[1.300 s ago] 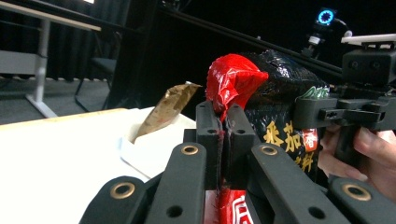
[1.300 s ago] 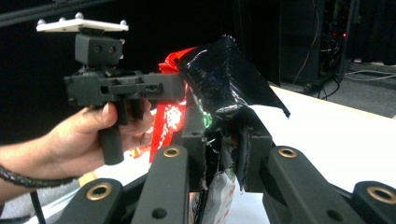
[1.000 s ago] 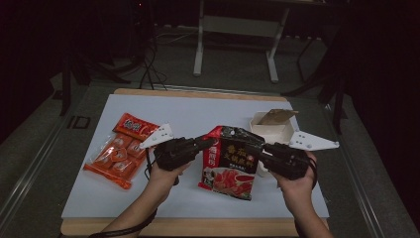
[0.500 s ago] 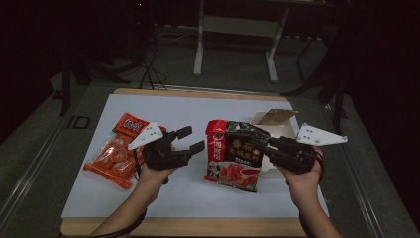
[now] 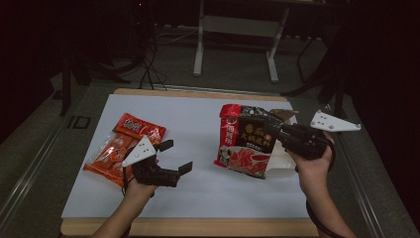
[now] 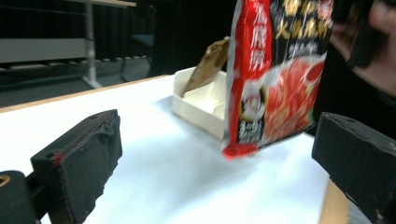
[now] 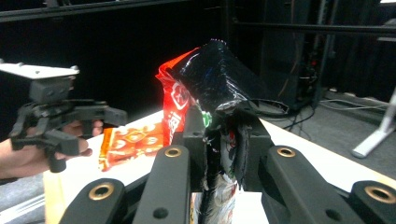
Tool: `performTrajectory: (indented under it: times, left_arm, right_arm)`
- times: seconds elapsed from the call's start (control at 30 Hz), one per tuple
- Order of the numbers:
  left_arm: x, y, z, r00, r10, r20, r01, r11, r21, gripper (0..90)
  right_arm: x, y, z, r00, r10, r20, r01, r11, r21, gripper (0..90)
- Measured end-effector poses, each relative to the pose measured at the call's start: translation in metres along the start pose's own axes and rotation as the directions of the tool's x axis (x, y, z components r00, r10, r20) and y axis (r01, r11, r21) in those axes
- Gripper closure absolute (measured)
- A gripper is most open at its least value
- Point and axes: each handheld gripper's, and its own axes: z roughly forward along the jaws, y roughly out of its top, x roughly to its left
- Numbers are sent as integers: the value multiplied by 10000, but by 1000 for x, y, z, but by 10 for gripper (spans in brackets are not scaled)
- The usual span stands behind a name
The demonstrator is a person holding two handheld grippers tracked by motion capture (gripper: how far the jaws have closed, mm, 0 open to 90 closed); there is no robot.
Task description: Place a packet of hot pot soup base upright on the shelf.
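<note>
Right gripper (image 5: 275,130) clamping one black-red pouch (image 5: 245,141); left gripper (image 5: 174,156) just opened wide, empty; one orange packet (image 5: 119,148)

Right gripper (image 7: 223,163): fingers (image 7: 194,140) clamped on the crumpled edge of the black-and-red pouch (image 7: 210,79), held upright.
Left gripper (image 7: 100,116): far left, fingers apart.
Orange packet (image 7: 133,142): flat on the table (image 7: 303,154).

Big gold Chinese characters run across the black top of the red-and-black seasoning pouch (image 6: 275,70), white ones down its red side band, too blurred to make out, and the orange snack packet (image 5: 123,148) carries white lettering too small to read.
</note>
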Motion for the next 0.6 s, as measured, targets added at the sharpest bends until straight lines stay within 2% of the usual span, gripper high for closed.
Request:
performTrajectory:
  times: [0.07,0.17,0.4,0.5,0.6]
  left_arm:
    - [0,-4,-2,10000,13,29,-13,10000,17,24]
    - [-2,-12,-6,9984,557,-119,-557,9984,55,26]
    - [-8,-30,-13,9939,1100,-54,-1094,9922,597,27]
    - [-10,-39,-19,9953,961,-73,-954,9930,690,27]
    - [-9,-47,-24,9952,924,-311,-892,9917,922,27]
  right_arm:
    - [-4,1,-2,10000,-19,90,19,10000,-40,772]
    - [-13,4,-5,9994,70,325,-68,10000,-40,773]
    - [-31,6,-8,9973,95,726,-93,10000,-29,772]
    - [-40,7,-11,9961,81,883,-72,9999,-104,772]
    - [-48,10,-14,9935,85,1137,-63,9998,-196,772]
